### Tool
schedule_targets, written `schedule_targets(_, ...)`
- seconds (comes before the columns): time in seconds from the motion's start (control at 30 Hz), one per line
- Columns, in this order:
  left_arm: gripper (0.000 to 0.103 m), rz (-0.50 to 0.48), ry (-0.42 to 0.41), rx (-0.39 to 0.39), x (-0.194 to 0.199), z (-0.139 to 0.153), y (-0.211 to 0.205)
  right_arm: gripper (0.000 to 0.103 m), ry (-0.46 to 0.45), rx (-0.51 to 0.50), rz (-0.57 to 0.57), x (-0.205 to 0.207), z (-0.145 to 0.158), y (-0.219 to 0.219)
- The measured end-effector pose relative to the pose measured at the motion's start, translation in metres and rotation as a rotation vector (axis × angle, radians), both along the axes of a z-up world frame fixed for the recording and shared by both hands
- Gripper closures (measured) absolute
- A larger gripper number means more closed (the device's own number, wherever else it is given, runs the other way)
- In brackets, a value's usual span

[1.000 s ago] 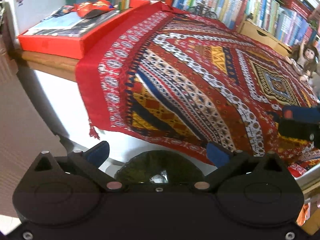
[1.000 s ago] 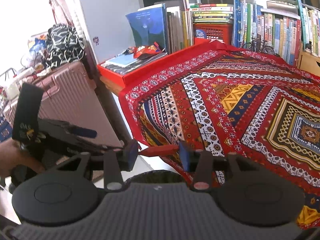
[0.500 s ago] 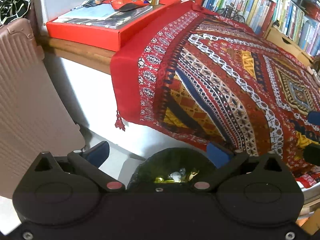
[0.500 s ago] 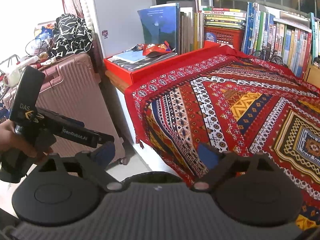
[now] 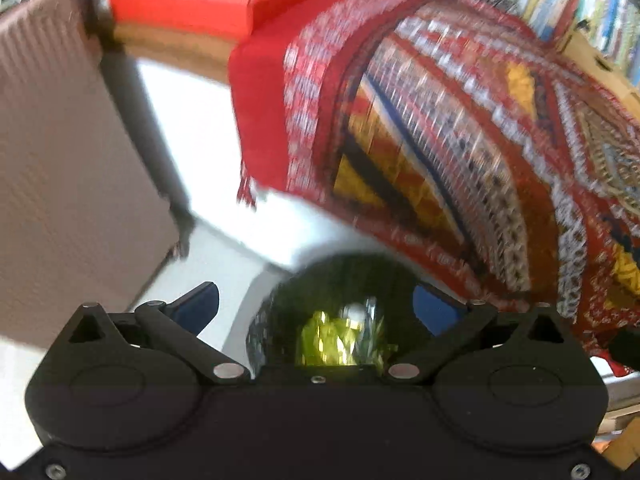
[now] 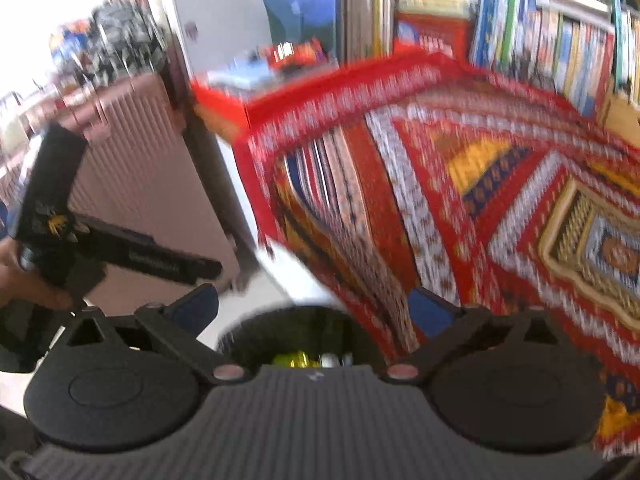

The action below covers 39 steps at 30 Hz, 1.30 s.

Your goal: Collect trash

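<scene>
A black bin (image 5: 340,280) with a dark liner stands on the floor below the table edge. Shiny yellow and silver wrappers (image 5: 332,340) lie inside it. My left gripper (image 5: 316,306) hangs open above the bin's mouth with nothing between its blue pads. In the right wrist view the same bin (image 6: 256,328) sits just below my right gripper (image 6: 312,308). Its jaws are opening wide and hold nothing. Trash (image 6: 296,358) shows at the bin's bottom. A hand (image 6: 24,284) grips the left tool's black handle (image 6: 52,200) at the left.
A pink ribbed suitcase (image 5: 60,160) stands left of the bin. A red patterned cloth (image 5: 440,140) drapes over the table edge to the right. A red box (image 5: 180,12) and rows of books (image 6: 540,40) sit at the back. Both views are blurred.
The right gripper, shut on a thin red piece a second ago, has spread wide and the piece is gone. The left gripper has dipped toward the bin, showing more of its contents.
</scene>
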State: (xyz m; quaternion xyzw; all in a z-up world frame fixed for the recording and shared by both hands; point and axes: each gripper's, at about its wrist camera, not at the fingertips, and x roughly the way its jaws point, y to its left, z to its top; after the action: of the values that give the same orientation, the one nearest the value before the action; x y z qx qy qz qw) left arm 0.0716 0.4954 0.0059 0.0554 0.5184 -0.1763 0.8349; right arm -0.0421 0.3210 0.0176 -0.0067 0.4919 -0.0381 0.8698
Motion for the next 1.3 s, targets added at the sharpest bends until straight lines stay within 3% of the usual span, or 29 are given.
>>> schedule_targets(0.1,0.0,0.028,0.065,0.024,-0.011,-0.023,0.001,0.0,0.161,0.04,-0.049,-0.004,-0.027,-0.005)
schedule_targets(0.23,0.0,0.029,0.216,-0.018,-0.026,-0.053,0.003,0.0,0.349,0.07,-0.142,-0.012,-0.064,-0.015)
schedule_targets(0.37,0.0,-0.007,0.241,0.042,-0.043,-0.065,-0.006,0.0,0.45,0.06,-0.16,-0.017,-0.084,-0.02)
schedule_targets(0.67,0.0,-0.072,0.257,0.11,-0.058,-0.072,-0.025,0.0,0.494,0.034,-0.136,-0.021,-0.095,-0.019)
schedule_targets(1.3,0.0,-0.12,0.261,0.137,-0.061,-0.078,-0.032,0.0,0.468,-0.001,-0.126,-0.018,-0.088,-0.017)
